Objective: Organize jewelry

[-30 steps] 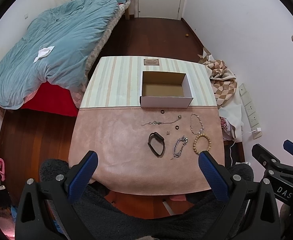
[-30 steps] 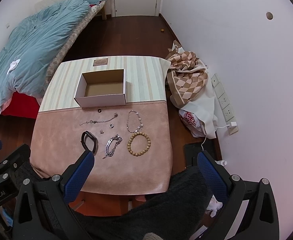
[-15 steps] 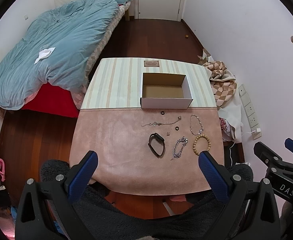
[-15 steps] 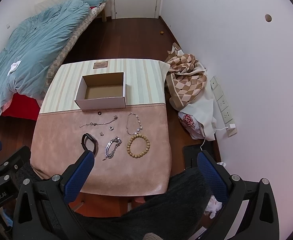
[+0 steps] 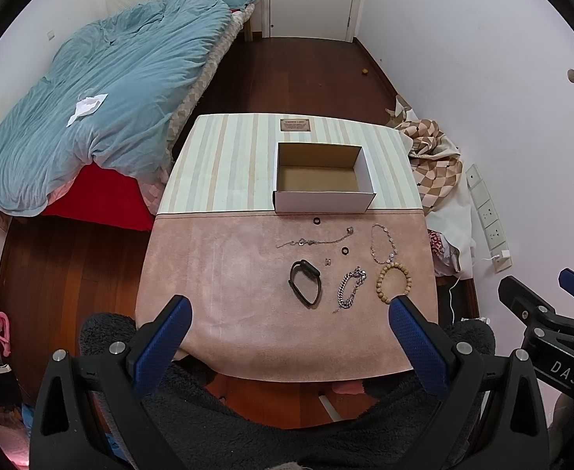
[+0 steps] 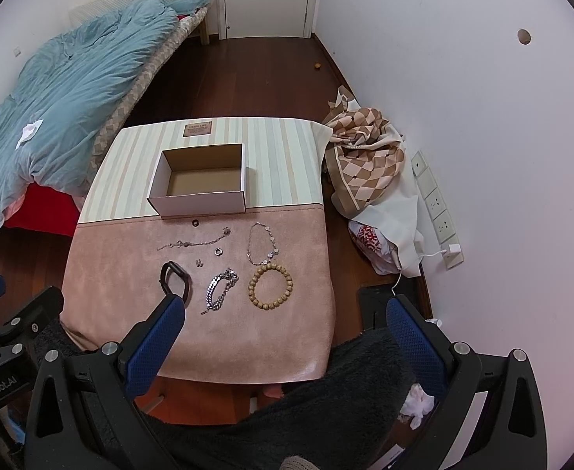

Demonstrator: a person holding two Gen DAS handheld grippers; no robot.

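Note:
An empty white cardboard box [image 5: 322, 192] [image 6: 199, 197] stands on the striped far half of the table. On the pink mat [image 5: 228, 282] [image 6: 122, 274] lie a black band [image 5: 304, 282] [image 6: 174, 279], a silver chain bracelet [image 5: 351, 288] [image 6: 221, 289], a wooden bead bracelet [image 5: 394, 282] [image 6: 270, 287], a disc necklace [image 5: 383, 243] [image 6: 262, 243], a thin chain [image 5: 314, 240] [image 6: 195, 242] and small rings [image 5: 344, 250] [image 6: 219, 251]. My left gripper [image 5: 287, 325] and right gripper [image 6: 283, 325] hover open, high above the table's near edge, holding nothing.
A bed with a blue quilt [image 5: 103, 102] flanks the table on the left. Checked cloth and bags [image 6: 365, 160] lie against the white wall on the right, by a row of sockets [image 6: 437, 211]. Dark fuzzy sleeves [image 5: 287, 431] fill the foreground.
Both grippers have drifted slightly; the table and box sit a little lower in both views. The jewelry has not moved.

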